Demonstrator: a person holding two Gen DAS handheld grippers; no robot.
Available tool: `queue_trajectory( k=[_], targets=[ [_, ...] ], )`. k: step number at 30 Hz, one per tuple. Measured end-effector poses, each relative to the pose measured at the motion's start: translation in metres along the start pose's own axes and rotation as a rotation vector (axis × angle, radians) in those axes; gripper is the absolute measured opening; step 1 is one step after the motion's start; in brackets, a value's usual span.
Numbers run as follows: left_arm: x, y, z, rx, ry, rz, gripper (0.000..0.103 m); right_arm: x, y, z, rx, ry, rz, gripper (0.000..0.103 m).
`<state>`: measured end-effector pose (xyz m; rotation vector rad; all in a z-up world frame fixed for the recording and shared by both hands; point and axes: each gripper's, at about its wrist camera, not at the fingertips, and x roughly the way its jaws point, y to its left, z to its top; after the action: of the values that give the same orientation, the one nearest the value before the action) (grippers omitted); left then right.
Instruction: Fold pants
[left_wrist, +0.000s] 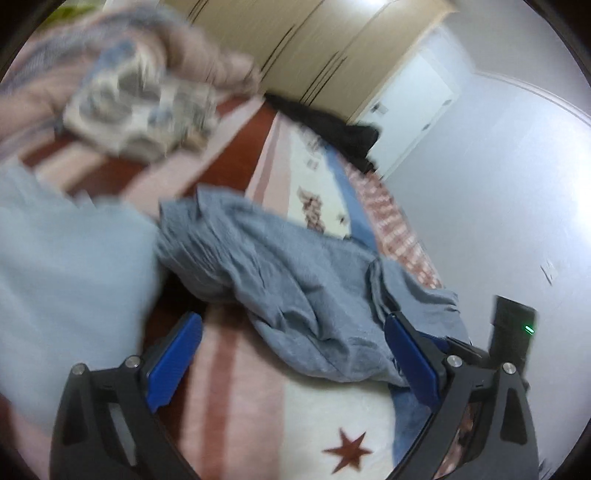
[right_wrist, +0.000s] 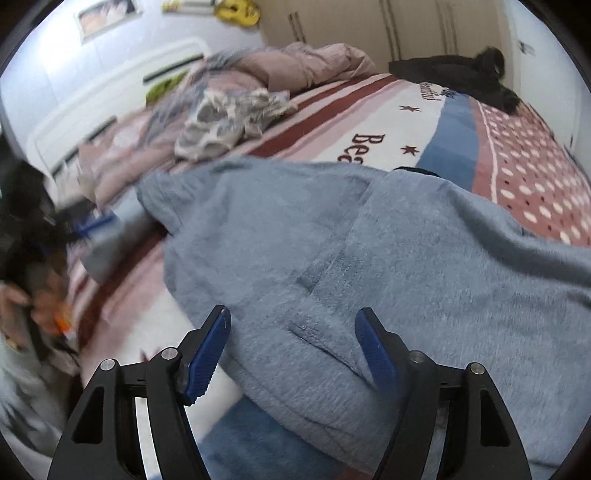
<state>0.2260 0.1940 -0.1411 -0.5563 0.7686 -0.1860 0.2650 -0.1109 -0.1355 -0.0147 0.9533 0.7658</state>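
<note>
Both tongs stand wide open with nothing between their blue pads; the left gripper (left_wrist: 291, 350) hangs over the near edge of the bed, its fingers spread well apart, and the right gripper (right_wrist: 291, 343) hovers low over the cloth with its jaws spread just as wide, one blue fingertip (right_wrist: 373, 343) close above the fleece, though I cannot tell whether it touches. The pants (right_wrist: 388, 266), a soft grey-blue fleece pair, lie rumpled on the bedspread (right_wrist: 369, 110); from the left wrist view they (left_wrist: 295, 280) show as a crumpled heap running across the striped cover, one fold lying right against the far finger of that gripper. From the right wrist view the fabric fills most of the foreground, with a seam and a pocket slit (right_wrist: 321, 339) showing between the open fingers. The bedspread is striped in pink, dark red and white, with red stars, dark lettering, a blue band and a dotted red panel (right_wrist: 535, 184) toward the foot. Farther up the bed sits a bunched grey-and-white patterned garment (right_wrist: 229, 118), and behind it a pile of pink bedding (right_wrist: 310, 66); a black garment (right_wrist: 461, 74) lies at the far corner near the pale wardrobe doors (right_wrist: 369, 26). The left wrist view is blurred, so finer detail is lost.
</note>
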Motion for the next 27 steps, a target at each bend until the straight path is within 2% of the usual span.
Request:
queue_trajectory(
  k=[4, 7, 9, 12, 13, 15, 16, 18, 21, 27],
  targets=[
    [0.036, -0.006, 0.000, -0.059, 0.020, 0.071, 0.098, -0.018, -0.004, -0.004, 0.022, -0.034, 0.030, 0.067],
    [0.060, 0.002, 0.001, -0.159, 0.040, 0.125, 0.098, -0.031, -0.006, -0.009, 0.026, -0.060, 0.047, 0.067],
    [0.068, 0.008, 0.002, -0.205, 0.012, 0.165, 0.098, -0.039, -0.007, -0.012, 0.032, -0.075, 0.063, 0.067],
    [0.074, 0.007, 0.006, -0.210, -0.050, 0.226, 0.096, -0.047, -0.008, -0.017, 0.034, -0.092, 0.084, 0.067],
    [0.076, 0.004, 0.008, -0.200, -0.065, 0.252, 0.092, -0.048, -0.009, -0.018, 0.035, -0.097, 0.089, 0.067],
    [0.078, 0.002, 0.013, -0.194, -0.085, 0.306, 0.059, -0.051, -0.011, -0.020, 0.045, -0.104, 0.099, 0.067],
    [0.078, 0.005, 0.016, -0.210, -0.100, 0.324, 0.052, -0.052, -0.013, -0.021, 0.049, -0.106, 0.103, 0.067],
    [0.075, 0.013, 0.021, -0.254, -0.120, 0.327, 0.028, -0.054, -0.016, -0.023, 0.060, -0.115, 0.105, 0.067],
    [0.070, 0.012, 0.024, -0.238, -0.141, 0.320, 0.016, -0.059, -0.022, -0.027, 0.071, -0.125, 0.096, 0.067],
    [0.054, -0.020, 0.030, -0.100, -0.202, 0.307, 0.012, -0.064, -0.043, -0.034, 0.131, -0.138, 0.080, 0.067]
  ],
)
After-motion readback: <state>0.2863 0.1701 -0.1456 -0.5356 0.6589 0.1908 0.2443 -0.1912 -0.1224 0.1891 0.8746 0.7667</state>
